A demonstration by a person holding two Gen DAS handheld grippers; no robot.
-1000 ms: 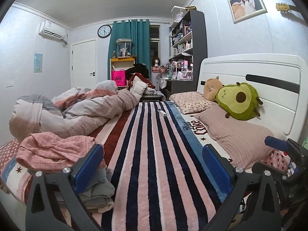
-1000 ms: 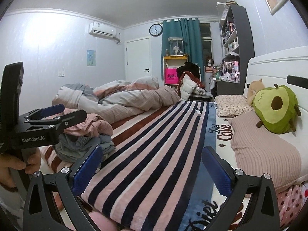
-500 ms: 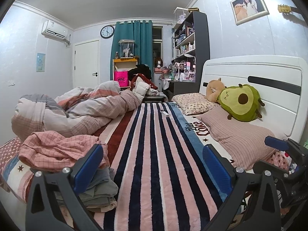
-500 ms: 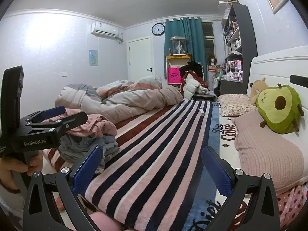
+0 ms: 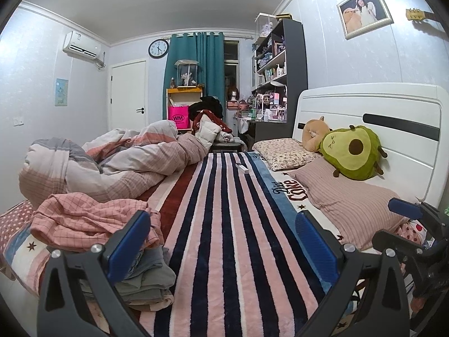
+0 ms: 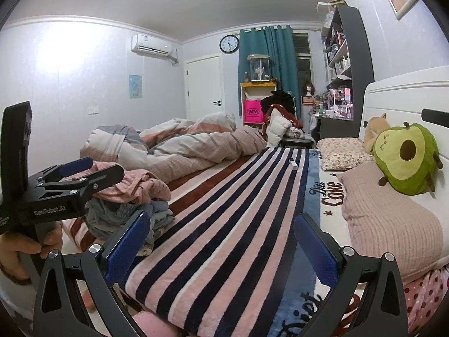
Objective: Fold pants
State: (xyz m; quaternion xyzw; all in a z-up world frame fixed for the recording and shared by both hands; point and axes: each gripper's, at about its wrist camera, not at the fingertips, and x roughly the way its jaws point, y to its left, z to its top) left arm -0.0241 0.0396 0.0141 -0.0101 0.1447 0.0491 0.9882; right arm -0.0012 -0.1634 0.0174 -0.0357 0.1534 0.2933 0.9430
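Observation:
A heap of clothes lies at the bed's near left edge: a pink checked garment on top of folded grey-blue pants. The heap also shows in the right wrist view. My left gripper is open and empty, hovering over the striped blanket, its left finger by the heap. My right gripper is open and empty above the blanket's near end. The left gripper shows from the side in the right wrist view, beside the heap.
A bunched duvet fills the bed's far left. Pillows, an avocado plush and the white headboard are on the right. A small white box lies on the blanket further up. Shelves and a door stand beyond.
Both views have shifted a little; the heap and bed sit slightly differently in frame. Both grippers stay open and empty. Nothing on the bed has moved.

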